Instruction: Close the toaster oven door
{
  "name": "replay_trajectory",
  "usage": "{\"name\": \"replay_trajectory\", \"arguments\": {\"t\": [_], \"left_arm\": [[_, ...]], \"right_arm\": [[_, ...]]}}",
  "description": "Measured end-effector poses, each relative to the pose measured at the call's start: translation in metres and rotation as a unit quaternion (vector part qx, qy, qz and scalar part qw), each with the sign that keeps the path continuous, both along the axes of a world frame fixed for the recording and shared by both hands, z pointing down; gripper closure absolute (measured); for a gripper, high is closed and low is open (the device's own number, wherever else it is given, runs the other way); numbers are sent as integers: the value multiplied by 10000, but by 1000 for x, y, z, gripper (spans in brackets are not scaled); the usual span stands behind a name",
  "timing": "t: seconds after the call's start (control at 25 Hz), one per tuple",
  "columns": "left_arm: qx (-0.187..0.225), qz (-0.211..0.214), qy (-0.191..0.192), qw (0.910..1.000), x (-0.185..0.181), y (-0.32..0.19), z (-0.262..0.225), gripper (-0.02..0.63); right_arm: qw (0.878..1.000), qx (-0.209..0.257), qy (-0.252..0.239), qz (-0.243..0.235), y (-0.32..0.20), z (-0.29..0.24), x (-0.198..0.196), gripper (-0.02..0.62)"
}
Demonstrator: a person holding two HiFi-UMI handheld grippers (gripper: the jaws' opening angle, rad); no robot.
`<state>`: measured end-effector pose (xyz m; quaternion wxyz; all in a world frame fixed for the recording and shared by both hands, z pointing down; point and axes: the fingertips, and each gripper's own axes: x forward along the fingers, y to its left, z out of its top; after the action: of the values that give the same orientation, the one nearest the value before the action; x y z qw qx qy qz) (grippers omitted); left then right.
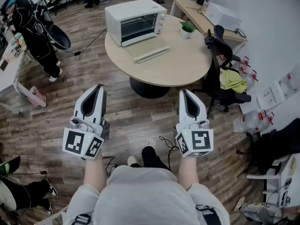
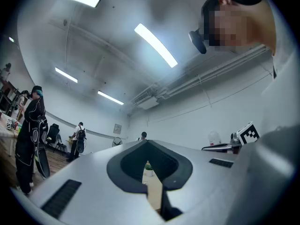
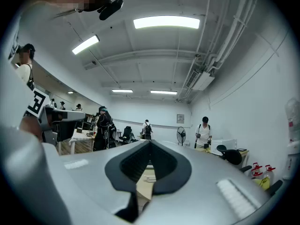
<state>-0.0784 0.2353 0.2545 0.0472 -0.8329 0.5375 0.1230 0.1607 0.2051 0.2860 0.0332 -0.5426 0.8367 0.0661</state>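
— Head view: toaster oven location?
— On the round table, well ahead of both claw tips. Its door lies open, folded down flat toward them.
— Claw state?
— Left gripper and right gripper: jaws clenched together on nothing, well apart from the oven.

bright ceiling strip lights; fisheye edges dark, warped.

No legible text, brand or number anywhere. Both cubes, on left tool and right tool, carry black-and-white square patterns only, no letters. Small wall notice: unreadable.
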Motion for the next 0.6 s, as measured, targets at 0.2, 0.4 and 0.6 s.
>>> {"name": "replay_trajectory", "arguments": {"t": [0.2, 0.4, 0.6], "left_arm": [[0, 15, 5, 10000, 1, -7, 0, 598], [3, 22, 26, 10000, 2, -17, 0, 598], [15, -12, 29, 10000, 3, -35, -2, 598]], "right_arm": [[10000, -18, -1, -3, -6, 1, -1, 584], [10000, -12, 5, -7, -16, 0, -1, 584], [9999, 64, -96, 85, -36, -3, 6, 584]]}}
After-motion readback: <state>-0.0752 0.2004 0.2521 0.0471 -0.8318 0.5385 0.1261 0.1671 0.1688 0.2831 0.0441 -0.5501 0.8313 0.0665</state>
